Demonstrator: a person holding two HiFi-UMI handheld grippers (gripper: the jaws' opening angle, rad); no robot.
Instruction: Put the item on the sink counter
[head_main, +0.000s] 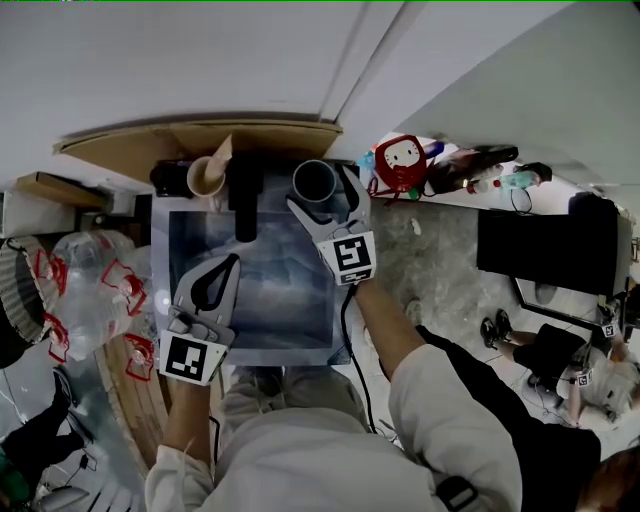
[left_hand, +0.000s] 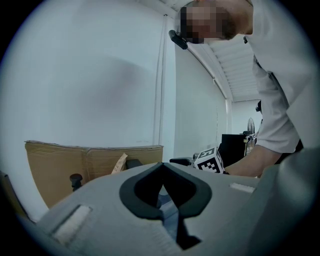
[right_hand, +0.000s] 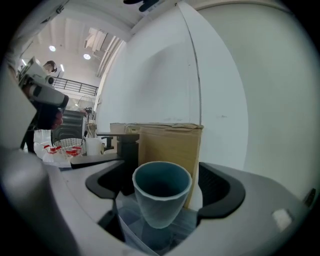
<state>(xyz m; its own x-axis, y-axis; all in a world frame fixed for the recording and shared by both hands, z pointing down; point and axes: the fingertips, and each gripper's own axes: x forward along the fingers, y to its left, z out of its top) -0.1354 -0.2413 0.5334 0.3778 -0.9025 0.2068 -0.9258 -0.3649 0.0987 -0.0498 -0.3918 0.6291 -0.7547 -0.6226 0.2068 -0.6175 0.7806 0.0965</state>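
At your far left, crumpled clear plastic bags (head_main: 85, 290) with red print lie beside the sink (head_main: 290, 300). Behind the sink a sheet of brown cardboard (head_main: 200, 140) leans against the white wall, and a pale paper cup (head_main: 205, 177) stands in front of it at the sink's back left corner.

Your left claw (head_main: 228, 265) hangs over the left half of the basin, pointing toward the wall. Its jaws are closed tip to tip with nothing between them. Just ahead of it the black faucet (head_main: 245, 200) reaches out over the basin from the back rim.

Right of the faucet, the grey-blue cup (right_hand: 161, 197) stands upright at the back rim of the sink, mouth up and empty. Your right claw (head_main: 322, 200) is spread wide with the cup between its jaws. The right gripper view shows a gap on either side, so neither pad touches the cup.

Further right, the speckled grey tabletop (head_main: 400, 270) runs along beside the sink. A red and white object (head_main: 402, 163) stands at its back edge, near the wall. A black box shape (head_main: 550, 250) sits beyond that, and at the far right edge another person (head_main: 600, 385) is low down on the floor.
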